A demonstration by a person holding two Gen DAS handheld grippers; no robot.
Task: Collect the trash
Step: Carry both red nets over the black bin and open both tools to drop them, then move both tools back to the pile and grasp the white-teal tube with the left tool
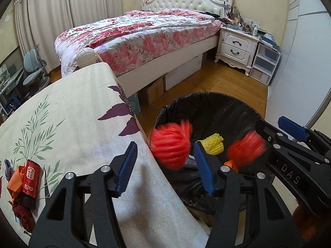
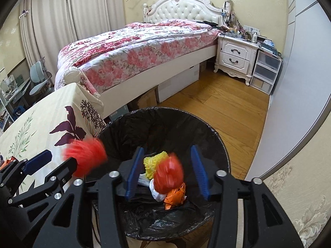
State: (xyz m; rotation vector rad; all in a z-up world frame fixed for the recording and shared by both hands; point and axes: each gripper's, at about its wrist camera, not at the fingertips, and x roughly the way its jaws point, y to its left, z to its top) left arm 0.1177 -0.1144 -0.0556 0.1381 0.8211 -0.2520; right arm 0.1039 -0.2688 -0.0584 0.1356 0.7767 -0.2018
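Observation:
A bin with a black liner (image 1: 209,103) (image 2: 165,122) stands on the floor beside the table. Two red net balls are blurred in the air over it. One (image 1: 170,144) (image 2: 86,158) is just ahead of my open left gripper (image 1: 165,165), whose fingers also show in the right wrist view (image 2: 37,163). The other (image 1: 246,149) (image 2: 169,174) is between the fingers of my open right gripper (image 2: 167,171) (image 1: 279,132). Neither ball is gripped. Yellow net (image 1: 214,143) (image 2: 154,162), orange paper (image 2: 175,195) and white scraps lie in the bin.
The table with a leaf-print cloth (image 1: 72,113) (image 2: 41,124) holds a red can (image 1: 31,178), orange paper (image 1: 15,180) and dark red scraps (image 1: 22,212) at its left. A bed (image 2: 134,49), nightstand (image 2: 235,57), plastic drawers (image 2: 264,72) and wood floor lie beyond.

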